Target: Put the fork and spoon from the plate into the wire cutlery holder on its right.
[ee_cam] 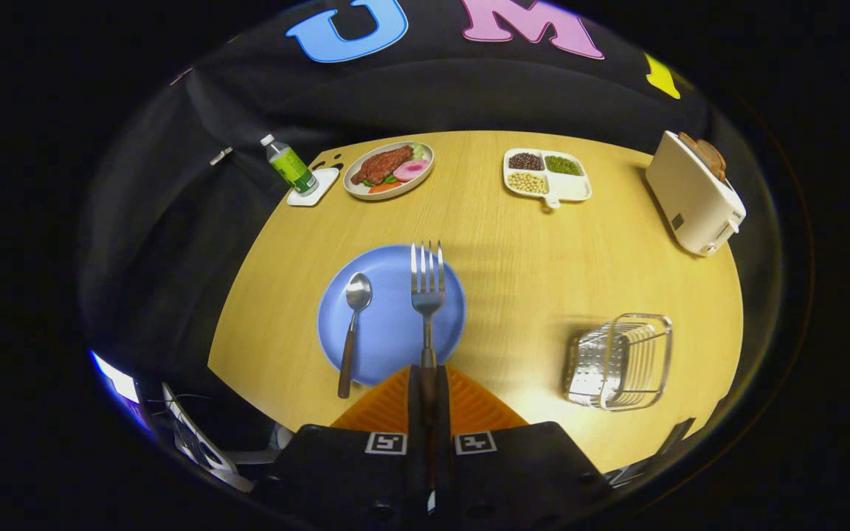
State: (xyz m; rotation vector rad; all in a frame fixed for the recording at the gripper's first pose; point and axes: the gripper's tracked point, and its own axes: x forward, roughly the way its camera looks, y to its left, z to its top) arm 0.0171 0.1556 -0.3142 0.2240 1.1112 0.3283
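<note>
My gripper [427, 376] is shut on the wooden handle of the fork [427, 284], whose metal tines point away from me above the blue plate [388, 332]. The fork looks lifted off the plate. The spoon [353, 324] with a wooden handle lies on the plate's left part, its handle reaching over the near rim onto the table. The wire cutlery holder [620, 361] stands on the wooden table to the right of the plate and of my fingers.
Far across the table [521, 251] are a plate of food [389, 169], a divided tray of beans [547, 175], a green-labelled bottle [289, 164] on a coaster, and a white toaster [694, 193] at the far right.
</note>
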